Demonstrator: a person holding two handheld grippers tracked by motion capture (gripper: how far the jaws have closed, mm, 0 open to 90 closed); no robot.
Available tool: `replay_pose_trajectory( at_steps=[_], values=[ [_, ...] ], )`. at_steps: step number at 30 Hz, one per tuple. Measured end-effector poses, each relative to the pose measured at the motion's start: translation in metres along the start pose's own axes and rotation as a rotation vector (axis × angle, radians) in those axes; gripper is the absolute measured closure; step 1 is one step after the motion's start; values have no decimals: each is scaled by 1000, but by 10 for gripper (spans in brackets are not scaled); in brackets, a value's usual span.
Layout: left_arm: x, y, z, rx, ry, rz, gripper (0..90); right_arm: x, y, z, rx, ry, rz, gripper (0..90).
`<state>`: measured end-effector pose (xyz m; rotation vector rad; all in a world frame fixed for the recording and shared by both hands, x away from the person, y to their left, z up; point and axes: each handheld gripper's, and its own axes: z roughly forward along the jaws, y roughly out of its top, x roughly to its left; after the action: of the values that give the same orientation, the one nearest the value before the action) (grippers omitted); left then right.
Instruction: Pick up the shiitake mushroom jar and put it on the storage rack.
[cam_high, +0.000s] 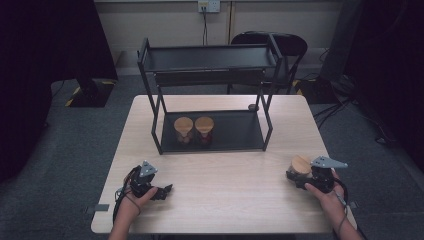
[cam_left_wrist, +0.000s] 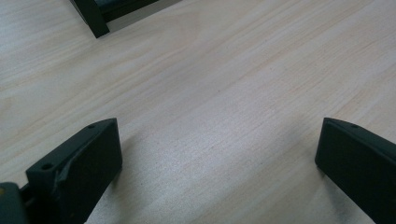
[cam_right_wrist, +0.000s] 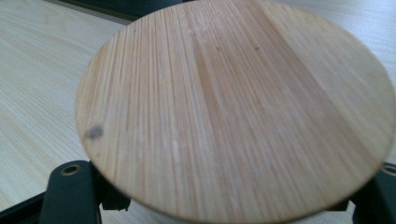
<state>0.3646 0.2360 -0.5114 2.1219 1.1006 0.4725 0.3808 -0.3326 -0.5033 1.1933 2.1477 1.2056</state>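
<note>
Right gripper (cam_high: 300, 176), lower right of the high view, has its jaws clamped on a jar (cam_high: 300, 165), wooden lid (cam_right_wrist: 233, 107) facing up, so it's standing upright on the table (cam_high: 225, 195). Left gripper (cam_high: 165, 190), lower left, has its jaws wide apart over bare wood. Two more jars (cam_high: 193, 127) sit side by side on the rack's (cam_high: 210, 65) bottom shelf, mid-frame.

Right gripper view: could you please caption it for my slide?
Right gripper fingers flank a jar's round bamboo lid.

A pale wood surface (cam_high: 225, 195) carries a black two-tier rack (cam_high: 210, 100), with two wooden-lidded jars (cam_high: 194, 129) on its lower shelf.
</note>
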Motion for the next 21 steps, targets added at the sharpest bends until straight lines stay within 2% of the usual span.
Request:
replay_pose_trajectory(
  at_steps=[21],
  values=[
    [0,0,0,0,0,0,2,10,14,3,20,39,-52,250]
  ],
)
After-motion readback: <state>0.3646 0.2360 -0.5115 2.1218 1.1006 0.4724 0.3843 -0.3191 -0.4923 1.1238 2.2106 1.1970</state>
